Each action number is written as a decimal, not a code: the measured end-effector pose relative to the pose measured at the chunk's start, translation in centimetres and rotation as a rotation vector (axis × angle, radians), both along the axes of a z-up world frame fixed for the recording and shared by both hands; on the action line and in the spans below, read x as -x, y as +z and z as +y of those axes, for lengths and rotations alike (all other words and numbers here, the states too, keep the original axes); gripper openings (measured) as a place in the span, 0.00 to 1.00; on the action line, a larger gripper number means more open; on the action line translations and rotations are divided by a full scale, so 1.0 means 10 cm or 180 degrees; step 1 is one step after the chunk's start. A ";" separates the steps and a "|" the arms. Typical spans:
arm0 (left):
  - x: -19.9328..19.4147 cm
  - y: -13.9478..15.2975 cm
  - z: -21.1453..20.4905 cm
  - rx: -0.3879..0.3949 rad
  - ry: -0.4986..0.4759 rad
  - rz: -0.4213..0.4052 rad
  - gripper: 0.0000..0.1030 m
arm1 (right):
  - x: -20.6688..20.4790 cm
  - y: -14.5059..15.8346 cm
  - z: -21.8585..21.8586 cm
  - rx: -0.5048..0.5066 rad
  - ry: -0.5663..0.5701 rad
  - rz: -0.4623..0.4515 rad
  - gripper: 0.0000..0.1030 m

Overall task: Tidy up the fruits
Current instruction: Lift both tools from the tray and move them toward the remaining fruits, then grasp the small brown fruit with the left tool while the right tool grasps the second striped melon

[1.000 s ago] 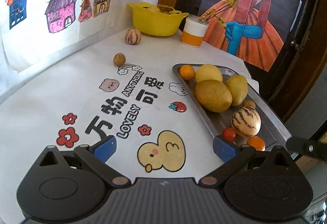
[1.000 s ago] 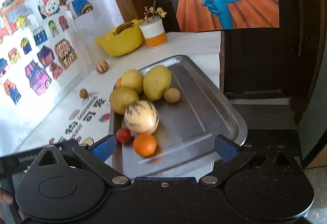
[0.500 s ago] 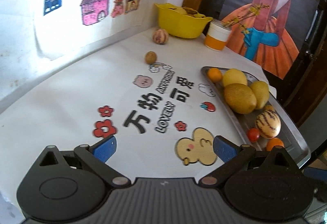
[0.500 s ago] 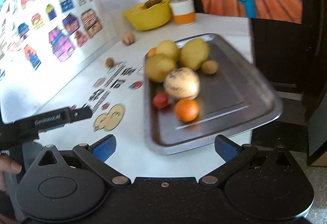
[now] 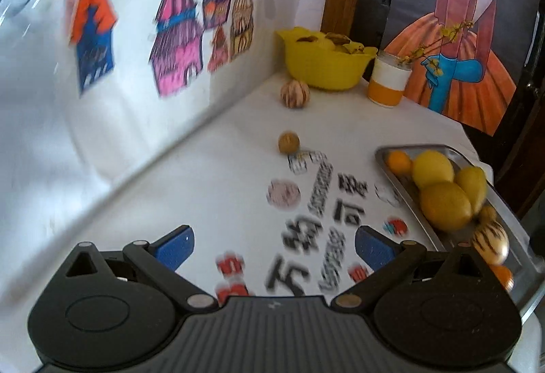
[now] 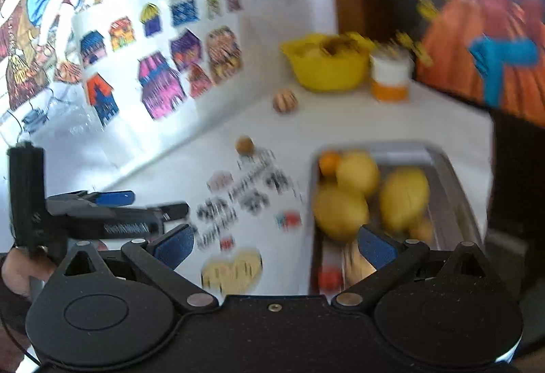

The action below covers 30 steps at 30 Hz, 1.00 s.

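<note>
- Left gripper [image 5: 272, 245]: jaws wide apart, nothing between them, hovering over the white table [image 5: 211, 175] at the bottom of the left wrist frame.
- Right gripper [image 6: 276, 245]: jaws wide apart, empty, bottom of the right wrist frame; its right finger sits over the near end of the metal tray [image 6: 453, 203].
- In the right wrist view the left gripper shows side-on at lower left, a hand [image 6: 17, 271] on its handle.
- Metal tray at right edge of the left wrist frame, holding the fruits: small orange [image 5: 398, 162] at the far corner, three big yellow-green fruits [image 5: 444, 204] bunched together, striped melon [image 5: 492, 243] nearer, another orange [image 5: 504, 276] at the near end, partly cut off.
- Right wrist view also shows a small red fruit [image 6: 328, 277] at the near end of the tray; blurred.
- Loose on the table: small brown fruit [image 5: 289, 142] mid-frame, just beyond the printed lettering; striped round fruit [image 5: 294, 94] further back, just beside the yellow bowl [image 5: 323, 66].
- Yellow bowl in the back corner, upper centre, with things inside; cannot tell what.
- White-and-orange cup [image 5: 390, 85] with yellow flower sprigs just right of the bowl.
- Both views motion-blurred, right wrist worse.
</note>
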State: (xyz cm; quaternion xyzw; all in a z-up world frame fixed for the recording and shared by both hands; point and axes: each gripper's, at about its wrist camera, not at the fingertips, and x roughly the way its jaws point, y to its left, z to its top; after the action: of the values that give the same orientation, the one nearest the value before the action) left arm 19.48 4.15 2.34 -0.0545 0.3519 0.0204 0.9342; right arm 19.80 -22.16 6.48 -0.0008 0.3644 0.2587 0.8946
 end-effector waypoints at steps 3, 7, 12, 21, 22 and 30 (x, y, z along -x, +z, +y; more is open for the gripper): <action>-0.20 0.05 0.03 -0.0111 0.0012 -0.0048 0.99 | -0.38 0.24 0.24 0.0102 0.0153 -0.0080 0.99; -0.46 0.05 0.09 -0.0143 0.0045 -0.0035 0.99 | -0.96 0.44 0.63 0.0273 0.0323 -0.0044 0.99; -0.76 -0.04 0.15 -0.0202 0.0091 0.0003 0.99 | -1.61 0.38 1.06 0.0382 0.0418 0.0063 0.99; -1.20 -0.25 0.14 -0.0217 -0.0058 -0.0068 0.99 | -2.48 -0.23 1.45 0.0250 0.0579 0.0148 0.96; -1.24 -0.27 0.12 -0.0232 -0.0093 -0.0084 0.99 | -2.56 -0.32 1.47 0.0252 0.0578 0.0160 0.95; -1.46 -0.39 -0.03 -0.0278 -0.0290 -0.0091 0.82 | -3.03 -0.74 1.72 0.0250 0.0499 0.0344 0.85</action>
State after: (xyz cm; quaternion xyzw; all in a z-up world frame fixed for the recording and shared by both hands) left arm 34.11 3.85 -1.56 0.0022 0.3395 -0.0075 0.9406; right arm 50.15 -4.96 -0.92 -0.0504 0.4209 0.3130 0.8499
